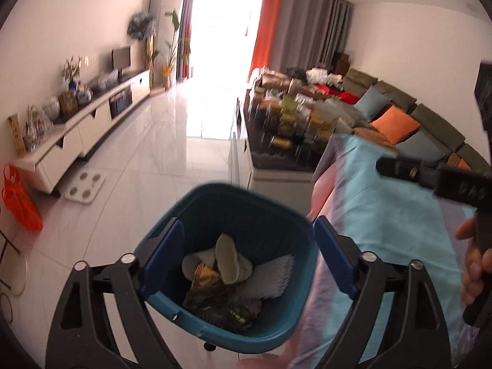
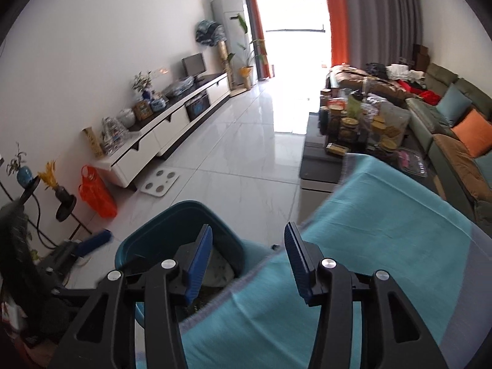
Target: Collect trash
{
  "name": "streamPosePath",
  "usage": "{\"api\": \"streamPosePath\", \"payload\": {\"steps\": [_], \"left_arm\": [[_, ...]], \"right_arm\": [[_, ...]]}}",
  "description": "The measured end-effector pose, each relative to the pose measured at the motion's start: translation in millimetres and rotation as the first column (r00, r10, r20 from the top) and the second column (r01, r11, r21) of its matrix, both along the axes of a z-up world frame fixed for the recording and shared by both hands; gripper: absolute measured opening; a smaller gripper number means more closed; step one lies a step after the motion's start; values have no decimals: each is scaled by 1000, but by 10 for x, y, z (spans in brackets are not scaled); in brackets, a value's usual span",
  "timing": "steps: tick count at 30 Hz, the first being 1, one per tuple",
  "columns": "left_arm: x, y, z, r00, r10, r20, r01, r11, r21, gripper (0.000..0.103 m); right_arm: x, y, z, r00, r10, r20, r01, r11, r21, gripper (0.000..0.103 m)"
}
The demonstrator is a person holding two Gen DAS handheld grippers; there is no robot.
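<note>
Blue pads, left gripper point(image 1: 247, 256): stood wide apart, nothing between them, poised directly over the bin.
Right gripper point(image 2: 247, 261): jaws about half apart, empty; one pad over the bin's rim, the other over the cloth beside the bin.
Bin point(image 1: 160, 230): teal plastic, on the floor hard against the cloth-covered table edge; judged stiff-walled, light, rim the best purchase.
Trash in bin point(image 1: 224, 279): pale rounded peel-like pieces, foil wrappers, white ribbed paper; judged light, soft, crushable, foil likely slippery. Pinch a folded edge.
Cloth point(image 2: 384, 230): turquoise, just right of the bin; no litter visible on it in either view.
Hand point(image 1: 475, 264): right of the bin, at the frame edge, around a black handle.
Remaining trash: none identifiable outside the bin.
</note>
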State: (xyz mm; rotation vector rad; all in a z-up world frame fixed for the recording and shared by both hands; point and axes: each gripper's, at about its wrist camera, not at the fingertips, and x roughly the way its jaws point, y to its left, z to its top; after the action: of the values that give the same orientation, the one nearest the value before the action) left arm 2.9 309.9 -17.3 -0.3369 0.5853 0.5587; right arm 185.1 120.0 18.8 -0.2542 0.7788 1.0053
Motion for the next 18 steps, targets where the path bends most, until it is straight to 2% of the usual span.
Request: {"api": "streamPosePath", "payload": {"steps": [4,6,10,12,15,18], "left_arm": [[17,-352,385,996,-42,80,37,997,60,97],[37,-561,535,991,-77,107,67,994,90,97],[147,-1034,817,976,-164,145,142,979,148,98],[217,-1309,920,962,-219,161,191,966,175,98],[287,-1675,1011,944,-276,182,239,951,198,97],[333,-1999,1070,928,-312,202,266,937,225,97]], "right_arm": [[91,-417,112,996,-79,28,78,996,30,50],[120,-629,166,991,-125,55,123,992,43,59],[135,-1216,297,965,-240,107,231,969,87,70],[102,-1568,368,940,-315,135,299,946,121,83],[18,-2051,441,890,-416,189,390,907,160,93],[-95,-2470,454,837,-499,223,465,865,189,96]]}}
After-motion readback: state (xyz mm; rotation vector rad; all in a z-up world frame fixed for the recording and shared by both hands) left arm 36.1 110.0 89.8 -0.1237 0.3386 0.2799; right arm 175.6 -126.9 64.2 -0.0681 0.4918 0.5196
